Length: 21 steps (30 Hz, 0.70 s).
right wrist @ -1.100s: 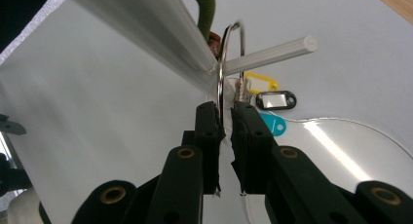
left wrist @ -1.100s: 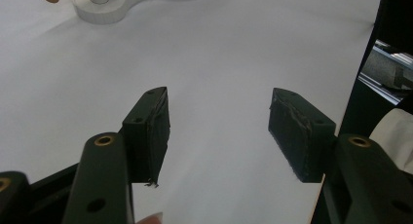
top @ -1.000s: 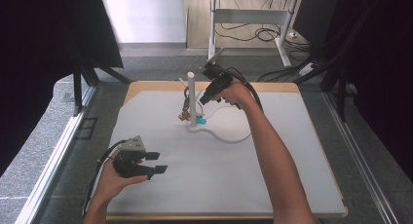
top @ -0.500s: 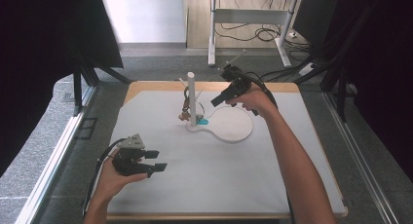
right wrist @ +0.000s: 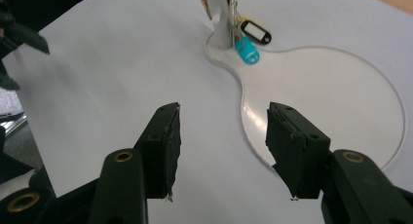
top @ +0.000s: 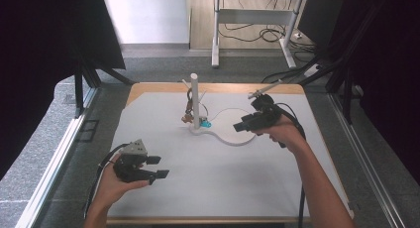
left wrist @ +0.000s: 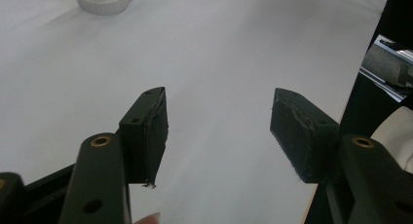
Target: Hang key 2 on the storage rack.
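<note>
White sheeting covers the table (top: 208,178), with a strip of bare wood showing along its far edge; near the far middle stands a white upright post (top: 195,96) on a flat base plate (top: 233,126) whose small round foot widens toward the right into a large disc. Keys (top: 188,109) hang against the post with a turquoise key tag (top: 205,123) low beside the foot; in the right gripper view a black-framed key tag (right wrist: 255,30) lies just behind the turquoise one (right wrist: 246,51), both touching the foot of the post (right wrist: 221,14).

The right gripper (top: 237,127) is held over the right part of the disc, pointing left toward the post; in its own view the jaws stand well spread with nothing between them (right wrist: 221,151), and the rim of the plate (right wrist: 248,131) runs under the gap.

The left gripper (top: 156,166) is held over the near left of the sheet, well apart from the stand, a grey three-cornered plate on its top; its own view shows the jaws wide apart and empty (left wrist: 216,136) above bare white sheet, the foot of the stand (left wrist: 104,0) far off at the top edge.
</note>
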### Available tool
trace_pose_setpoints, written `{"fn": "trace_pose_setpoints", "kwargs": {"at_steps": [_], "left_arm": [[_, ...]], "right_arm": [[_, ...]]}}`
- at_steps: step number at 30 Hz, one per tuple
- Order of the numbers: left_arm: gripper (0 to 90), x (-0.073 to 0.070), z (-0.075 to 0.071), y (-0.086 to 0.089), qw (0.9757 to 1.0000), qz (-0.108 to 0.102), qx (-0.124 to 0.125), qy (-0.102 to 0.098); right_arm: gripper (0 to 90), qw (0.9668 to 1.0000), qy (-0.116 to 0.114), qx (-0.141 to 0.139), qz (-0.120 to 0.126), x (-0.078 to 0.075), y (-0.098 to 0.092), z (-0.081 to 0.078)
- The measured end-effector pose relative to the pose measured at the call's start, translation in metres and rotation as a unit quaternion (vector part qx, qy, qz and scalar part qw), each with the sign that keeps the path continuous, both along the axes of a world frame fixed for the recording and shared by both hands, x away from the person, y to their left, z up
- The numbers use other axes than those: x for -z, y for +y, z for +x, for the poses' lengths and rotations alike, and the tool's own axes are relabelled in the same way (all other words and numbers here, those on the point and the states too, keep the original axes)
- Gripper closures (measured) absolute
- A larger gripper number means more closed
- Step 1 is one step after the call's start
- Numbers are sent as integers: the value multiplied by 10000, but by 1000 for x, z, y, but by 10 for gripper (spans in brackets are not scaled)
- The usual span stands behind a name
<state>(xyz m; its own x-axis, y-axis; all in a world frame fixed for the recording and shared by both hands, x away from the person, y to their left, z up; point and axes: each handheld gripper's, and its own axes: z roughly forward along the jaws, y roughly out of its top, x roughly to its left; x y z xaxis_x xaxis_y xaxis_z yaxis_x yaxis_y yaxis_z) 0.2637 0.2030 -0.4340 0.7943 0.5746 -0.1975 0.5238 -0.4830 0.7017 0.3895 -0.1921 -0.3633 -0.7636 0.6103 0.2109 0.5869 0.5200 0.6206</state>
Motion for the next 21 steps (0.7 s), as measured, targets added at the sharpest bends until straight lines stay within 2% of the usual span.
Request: {"fn": "trace_pose_setpoints", "kwargs": {"at_steps": [4, 5, 7, 13, 17, 21], "left_arm": [[394, 2, 1, -2, 10000, 20, -17, -27], [394, 3, 2, -2, 10000, 58, 0, -38], [394, 4, 2, -4, 10000, 71, -9, -16], [394, 9, 2, -9, 9999, 153, 7, 30], [393, 9, 3, -11, 9999, 154, 13, 41], [391, 9, 2, -11, 9999, 131, 32, 44]], "right_arm": [[459, 9999, -68, 20, 132, 14, -18, -19], [457, 9997, -141, -15, 217, 22, -26, -29], [453, 9996, -169, -8, 235, 26, -30, -34], [449, 9991, -276, 102, 302, 58, -51, -59], [433, 9994, -294, 68, 196, 69, -54, -65], [433, 9988, -386, 170, 232, 68, -56, -66]]}}
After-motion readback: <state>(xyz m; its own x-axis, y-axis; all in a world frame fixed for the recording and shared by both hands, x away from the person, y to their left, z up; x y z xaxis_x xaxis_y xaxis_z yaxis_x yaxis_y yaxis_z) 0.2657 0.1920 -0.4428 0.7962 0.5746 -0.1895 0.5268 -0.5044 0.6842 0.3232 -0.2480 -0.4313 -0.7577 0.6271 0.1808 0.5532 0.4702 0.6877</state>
